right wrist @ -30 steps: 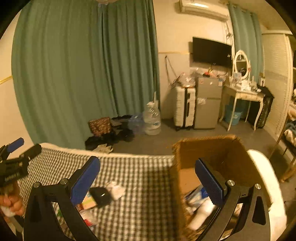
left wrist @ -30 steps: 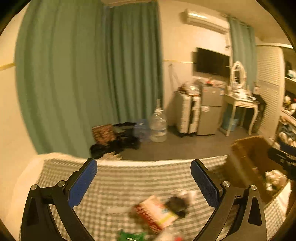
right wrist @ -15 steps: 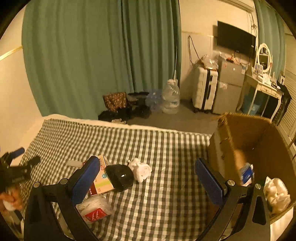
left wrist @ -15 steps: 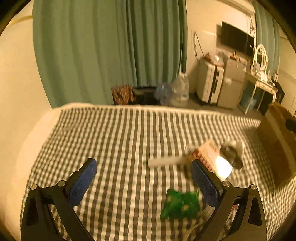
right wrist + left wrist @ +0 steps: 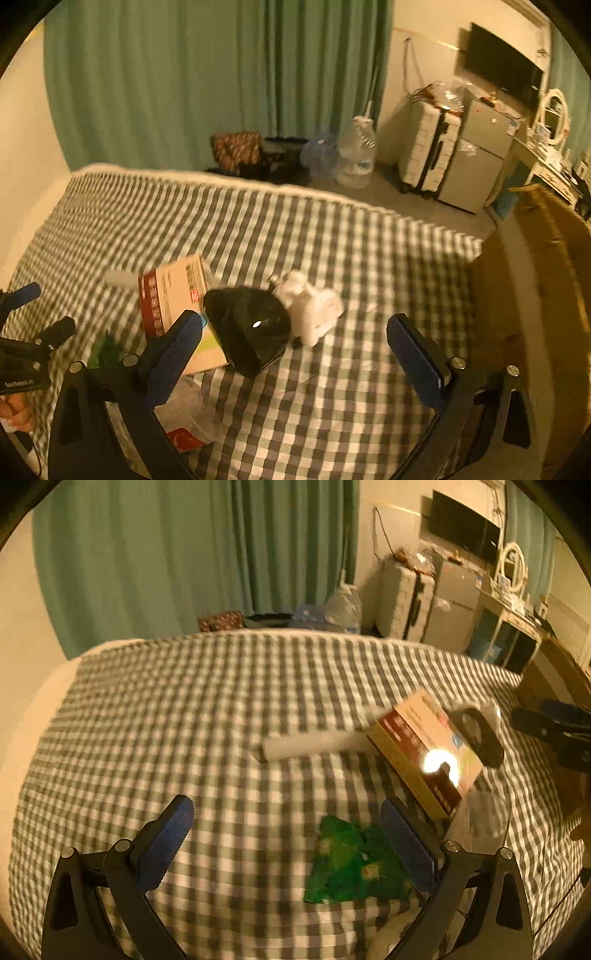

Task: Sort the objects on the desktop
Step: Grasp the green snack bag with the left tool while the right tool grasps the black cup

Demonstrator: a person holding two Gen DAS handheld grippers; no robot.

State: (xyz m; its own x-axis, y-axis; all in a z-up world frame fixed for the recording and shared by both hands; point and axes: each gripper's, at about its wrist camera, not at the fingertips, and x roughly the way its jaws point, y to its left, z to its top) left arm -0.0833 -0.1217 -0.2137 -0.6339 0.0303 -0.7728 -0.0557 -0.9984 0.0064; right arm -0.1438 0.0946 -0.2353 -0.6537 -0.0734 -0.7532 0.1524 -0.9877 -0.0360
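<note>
- Left claw [image 5: 284,843] gapes wide and empty above the checked bed [image 5: 184,720], its right finger over a green packet [image 5: 351,864]
- Right claw [image 5: 295,354] also spreads wide, holding nothing
- A printed box [image 5: 173,299], black rounded object [image 5: 247,328] and white item [image 5: 310,306] lie clustered mid-bed
- A cardboard box [image 5: 546,295] stands at the bed's right edge
</note>
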